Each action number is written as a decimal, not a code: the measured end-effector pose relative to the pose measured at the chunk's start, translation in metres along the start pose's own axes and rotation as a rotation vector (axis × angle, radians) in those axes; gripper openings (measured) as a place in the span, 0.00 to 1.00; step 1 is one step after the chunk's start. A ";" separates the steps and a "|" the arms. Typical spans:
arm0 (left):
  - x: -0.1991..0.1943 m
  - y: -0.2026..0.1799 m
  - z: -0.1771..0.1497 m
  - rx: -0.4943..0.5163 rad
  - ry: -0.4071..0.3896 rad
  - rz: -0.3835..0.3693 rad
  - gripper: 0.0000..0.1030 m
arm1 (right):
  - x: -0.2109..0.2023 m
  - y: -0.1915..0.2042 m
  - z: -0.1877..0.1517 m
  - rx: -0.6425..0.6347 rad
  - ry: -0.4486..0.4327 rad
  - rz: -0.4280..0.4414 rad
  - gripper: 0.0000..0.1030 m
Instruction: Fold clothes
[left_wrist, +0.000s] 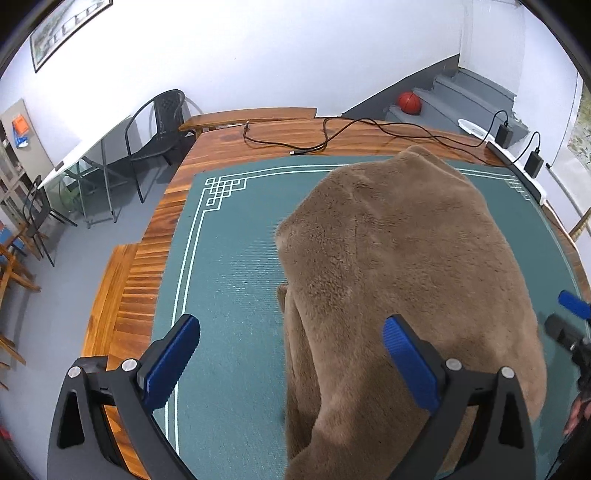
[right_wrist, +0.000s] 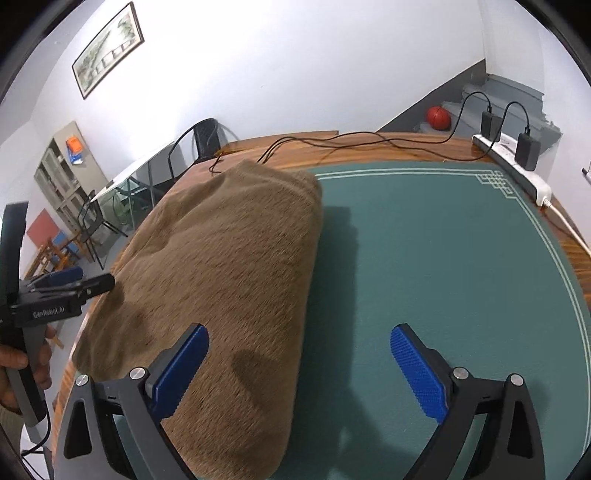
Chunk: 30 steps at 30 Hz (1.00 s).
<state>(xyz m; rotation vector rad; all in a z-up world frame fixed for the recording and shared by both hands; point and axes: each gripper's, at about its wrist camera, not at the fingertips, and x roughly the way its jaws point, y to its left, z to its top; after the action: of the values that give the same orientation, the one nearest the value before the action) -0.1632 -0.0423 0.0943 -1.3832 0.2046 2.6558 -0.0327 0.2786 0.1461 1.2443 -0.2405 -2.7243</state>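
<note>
**A:** On the long wooden table (left_wrist: 236, 142), over the green mat with white line border (left_wrist: 229, 266), sits the garment: a brown plush fleece piece (left_wrist: 399, 258), already doubled into a thick oblong bundle. It lies mid-mat, far end reaching to the mat's back border.

**B:** How far along?

**A:** Looks nearly done to me. Layers are stacked; a tucked flap shows along one long edge near the front. Top surface smooth, a few dark nap smudges, no loose sleeves that I can see. What's left, my guess: maybe one more fold or a tidy-up. Can't tell what garment it is.

**B:** Tools?

**A:** Left gripper (left_wrist: 291, 350), black frame with blue ribbed pads, is spread wide and holds nothing. One finger is above the bundle's near end, the other above bare mat. Right gripper (right_wrist: 299, 360), same build, also wide apart, nothing pinched; one finger over fleece, one over mat. Neither appears to press the fabric.

**B:** Clutter?

**A:** Black cables (left_wrist: 332, 136) and a white power strip (right_wrist: 517, 170) with two black chargers along the back edge, clear of the bundle.
</note>
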 end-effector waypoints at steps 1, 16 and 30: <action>0.002 -0.001 0.001 0.001 0.004 0.000 0.98 | 0.001 -0.001 0.003 0.000 -0.001 0.000 0.98; 0.058 0.061 0.005 -0.411 0.221 -0.549 0.98 | 0.037 -0.014 0.018 0.040 0.055 0.109 0.98; 0.102 0.068 -0.004 -0.464 0.333 -0.744 0.98 | 0.073 -0.035 0.027 0.151 0.123 0.272 0.98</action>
<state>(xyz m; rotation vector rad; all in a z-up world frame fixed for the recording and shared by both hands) -0.2300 -0.1032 0.0121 -1.5992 -0.7846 1.9007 -0.1026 0.3015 0.1031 1.3033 -0.5659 -2.4276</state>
